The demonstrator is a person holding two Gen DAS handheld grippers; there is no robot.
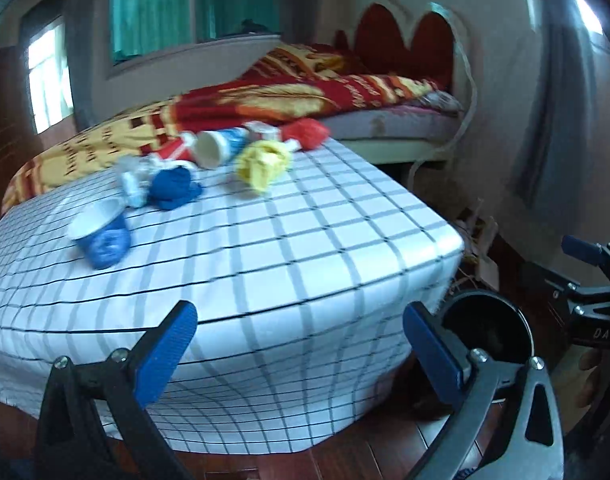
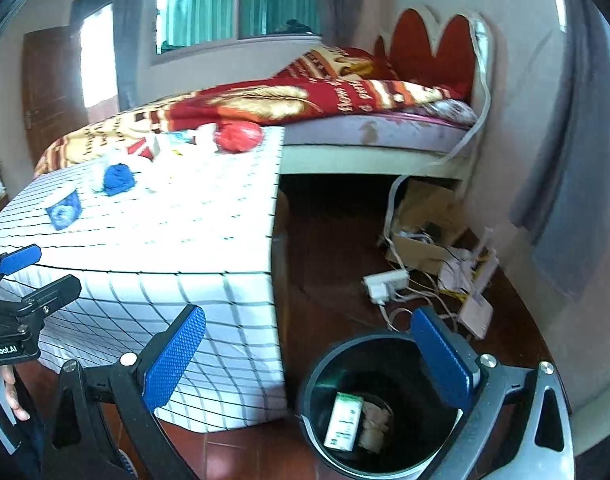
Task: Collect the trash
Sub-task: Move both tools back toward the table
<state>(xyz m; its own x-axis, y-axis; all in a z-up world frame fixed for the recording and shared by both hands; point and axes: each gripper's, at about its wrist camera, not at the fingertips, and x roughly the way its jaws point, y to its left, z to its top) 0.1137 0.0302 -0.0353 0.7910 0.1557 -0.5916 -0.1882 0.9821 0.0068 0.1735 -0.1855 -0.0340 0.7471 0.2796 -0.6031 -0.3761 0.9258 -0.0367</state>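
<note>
Trash lies on a table with a white checked cloth: a blue paper cup on its side, a blue crumpled wad, a yellow crumpled wad, a white-and-blue cup, a red cup and a red wad. My left gripper is open and empty at the table's near edge. My right gripper is open and empty above a black bin on the floor, which holds a green-and-white carton and crumpled paper.
A bed with a red and yellow blanket stands behind the table. A cardboard box, a white power strip, cables and papers lie on the wooden floor by the wall. The bin also shows in the left wrist view.
</note>
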